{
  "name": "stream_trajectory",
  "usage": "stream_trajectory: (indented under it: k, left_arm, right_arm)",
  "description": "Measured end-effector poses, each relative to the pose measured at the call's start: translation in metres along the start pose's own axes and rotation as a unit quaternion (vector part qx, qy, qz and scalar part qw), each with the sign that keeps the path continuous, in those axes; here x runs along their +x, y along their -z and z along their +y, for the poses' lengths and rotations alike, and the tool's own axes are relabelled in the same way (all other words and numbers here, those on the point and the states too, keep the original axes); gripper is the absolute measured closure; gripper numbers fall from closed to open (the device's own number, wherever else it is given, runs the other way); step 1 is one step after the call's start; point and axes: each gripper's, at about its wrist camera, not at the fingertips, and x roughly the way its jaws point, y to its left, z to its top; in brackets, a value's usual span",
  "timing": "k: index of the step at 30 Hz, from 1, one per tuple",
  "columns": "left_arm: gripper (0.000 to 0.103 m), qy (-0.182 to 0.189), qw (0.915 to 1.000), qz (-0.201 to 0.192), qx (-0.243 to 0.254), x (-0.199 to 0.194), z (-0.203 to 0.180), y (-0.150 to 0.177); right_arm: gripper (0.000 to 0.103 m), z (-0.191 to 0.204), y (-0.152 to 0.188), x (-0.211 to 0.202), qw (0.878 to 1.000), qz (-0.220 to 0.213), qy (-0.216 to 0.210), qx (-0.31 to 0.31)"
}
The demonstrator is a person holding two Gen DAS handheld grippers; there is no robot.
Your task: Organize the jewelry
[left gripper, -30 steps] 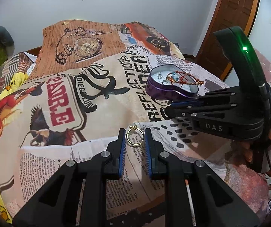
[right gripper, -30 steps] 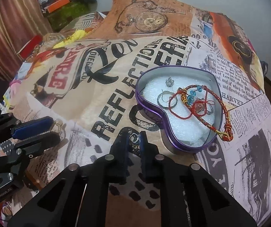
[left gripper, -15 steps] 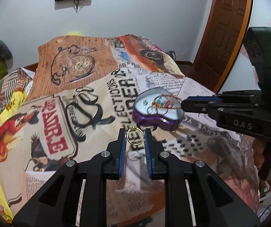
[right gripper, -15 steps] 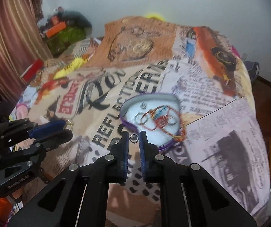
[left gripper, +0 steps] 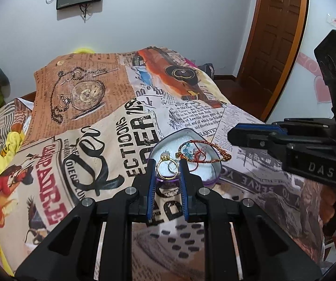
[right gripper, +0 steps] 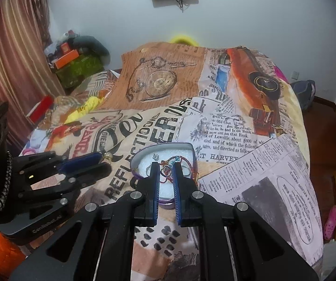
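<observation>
A purple heart-shaped tin (left gripper: 211, 179) with white padding sits on the printed bedspread; it also shows in the right wrist view (right gripper: 192, 151). It holds a red cord bracelet (left gripper: 205, 154) with blue beads and small silver pieces. My left gripper (left gripper: 167, 168) is shut on a gold ring (left gripper: 166, 169) and holds it above the tin's near edge. My right gripper (right gripper: 166, 171) hovers over the tin with a narrow gap between its jaws. A small silver ring held there earlier is not visible between them now.
The bedspread (left gripper: 93, 121) covers a bed. A wooden door (left gripper: 278, 35) stands at the right. Clutter and a green bag (right gripper: 79, 70) sit at the far left beside a curtain (right gripper: 8, 53). A pink shoe (right gripper: 330, 220) lies on the floor.
Both grippers have risen and moved toward the tin. The left one carried the gold ring to the tin's edge. The small ring seen in the right gripper earlier no longer shows.
</observation>
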Motion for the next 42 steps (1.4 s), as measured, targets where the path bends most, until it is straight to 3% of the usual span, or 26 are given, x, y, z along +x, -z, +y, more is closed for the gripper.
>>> stream_trajectory:
  k: [16,24,33,39,42]
  left_arm:
    - [0.086,-0.005,0.9991,0.043,0.003,0.048,0.004,-0.001]
    - [0.086,-0.006,0.9991,0.041,0.003,0.052,0.004,-0.003]
    - [0.086,-0.01,0.9995,0.028,-0.009,0.034,0.005,-0.005]
    - [0.085,-0.017,0.9997,0.005,-0.016,0.002,0.006,-0.008]
    - [0.085,-0.021,0.9995,-0.011,-0.019,-0.018,0.005,-0.012]
  right_arm:
    - [0.093,-0.01,0.011,0.042,0.999,0.043,-0.026,0.005]
    - [0.093,-0.009,0.015,0.053,0.998,0.06,-0.033,0.0]
    - [0.091,-0.004,0.015,0.052,0.997,0.069,-0.021,-0.01]
    - [0.073,0.002,0.009,0.035,0.999,0.051,-0.005,-0.018]
    - [0.072,0.007,0.005,0.022,0.999,0.034,0.003,-0.022]
